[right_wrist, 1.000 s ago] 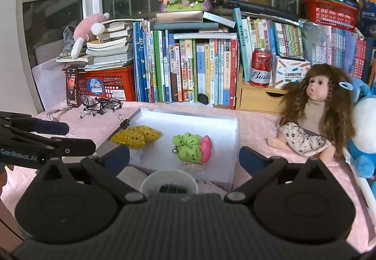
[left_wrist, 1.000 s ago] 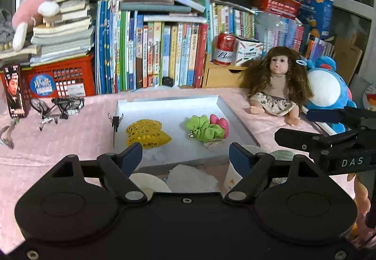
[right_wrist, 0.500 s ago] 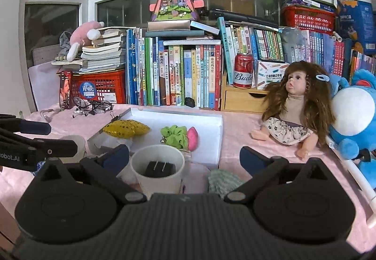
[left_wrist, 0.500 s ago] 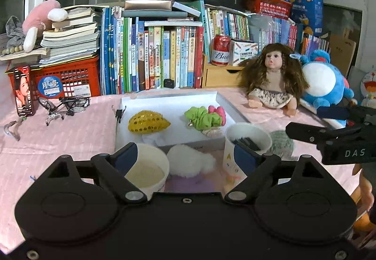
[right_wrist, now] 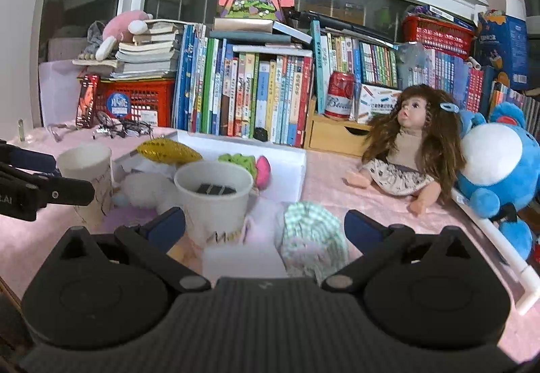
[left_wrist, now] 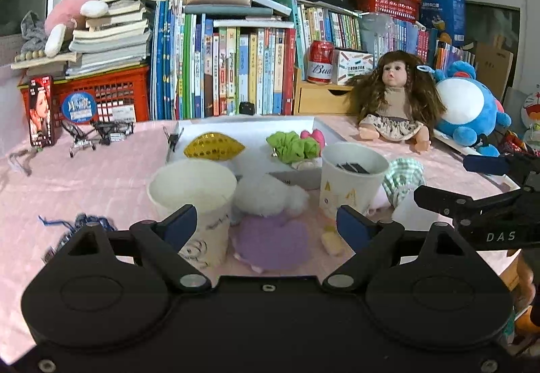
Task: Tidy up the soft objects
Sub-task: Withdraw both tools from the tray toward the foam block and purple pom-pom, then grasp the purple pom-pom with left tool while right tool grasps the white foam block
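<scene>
Two spread, empty claws over pink tablecloth (left_wrist: 101, 177): left gripper (left_wrist: 266, 226) facing white plush (left_wrist: 270, 195) and purple pad (left_wrist: 273, 241); right gripper (right_wrist: 265, 226) nearer green checked cloth (right_wrist: 312, 231).

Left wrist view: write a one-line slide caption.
Open left gripper above a purple pad, between two paper cups.

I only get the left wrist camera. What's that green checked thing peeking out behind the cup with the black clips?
Observer: The right wrist view shows all of it. The green checked cloth is a crumpled bundle on the pink tablecloth, just right of the paper cup.
Operator: Is my other hand-held gripper grabbing it?
Observer: No. The right hand-held gripper is wide open. The cloth lies ahead between its fingers, and nothing is pinched.
</scene>
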